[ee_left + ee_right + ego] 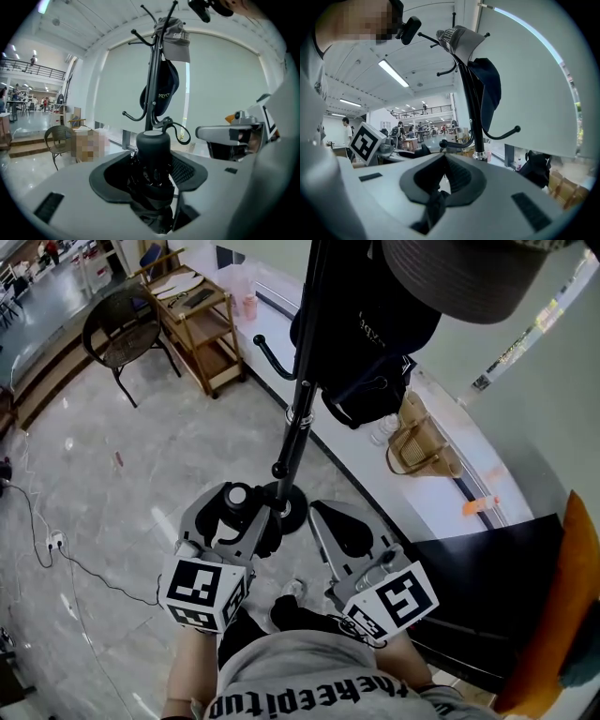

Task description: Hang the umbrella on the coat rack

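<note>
My left gripper (242,514) was clamped on the folded umbrella (152,149), upright, jaws on the bunched canopy just under its round handle, near the rack's (302,390) base. My right gripper (444,174) was closed on nothing. I judged the umbrella light, with a soft, slippery canopy, so the stiff handle would be the surer hold. Its lower part was hidden in the jaws. I couldn't make out any strap for a hook.

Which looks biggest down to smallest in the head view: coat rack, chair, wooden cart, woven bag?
1. coat rack: biggest, though its top is close to the camera.
2. chair and wooden cart: look about alike, so no ranking.
3. woven bag: smallest.
</note>
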A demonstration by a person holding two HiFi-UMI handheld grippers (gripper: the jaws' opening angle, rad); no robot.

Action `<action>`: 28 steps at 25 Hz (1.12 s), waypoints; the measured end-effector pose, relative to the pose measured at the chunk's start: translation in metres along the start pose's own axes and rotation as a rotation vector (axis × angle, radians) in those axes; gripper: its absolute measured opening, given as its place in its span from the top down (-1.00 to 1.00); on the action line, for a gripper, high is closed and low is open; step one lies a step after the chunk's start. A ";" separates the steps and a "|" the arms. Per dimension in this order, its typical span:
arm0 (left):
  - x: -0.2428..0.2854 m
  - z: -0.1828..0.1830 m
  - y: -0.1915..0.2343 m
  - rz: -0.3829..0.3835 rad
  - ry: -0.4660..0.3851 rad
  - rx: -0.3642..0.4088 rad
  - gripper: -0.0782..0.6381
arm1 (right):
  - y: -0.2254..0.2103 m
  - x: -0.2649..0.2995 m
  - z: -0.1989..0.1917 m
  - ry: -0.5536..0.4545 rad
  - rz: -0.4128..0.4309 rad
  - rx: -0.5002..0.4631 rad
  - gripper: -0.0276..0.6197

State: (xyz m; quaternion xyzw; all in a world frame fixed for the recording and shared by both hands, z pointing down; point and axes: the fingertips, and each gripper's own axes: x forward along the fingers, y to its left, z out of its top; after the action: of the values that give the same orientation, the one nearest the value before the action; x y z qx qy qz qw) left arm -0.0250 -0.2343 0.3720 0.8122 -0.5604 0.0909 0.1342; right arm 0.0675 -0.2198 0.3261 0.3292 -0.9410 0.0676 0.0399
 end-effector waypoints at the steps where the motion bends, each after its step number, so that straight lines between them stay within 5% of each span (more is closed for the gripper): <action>1: 0.002 -0.001 0.000 0.006 0.002 -0.003 0.08 | -0.002 0.000 0.000 0.001 0.005 0.001 0.88; 28: 0.022 0.023 0.004 0.083 0.007 0.000 0.08 | -0.023 -0.002 0.001 -0.017 0.066 0.012 0.88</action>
State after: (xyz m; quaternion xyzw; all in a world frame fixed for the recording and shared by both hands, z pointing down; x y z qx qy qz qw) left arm -0.0208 -0.2622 0.3566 0.7880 -0.5930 0.0990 0.1325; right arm 0.0830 -0.2363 0.3270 0.2989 -0.9512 0.0714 0.0276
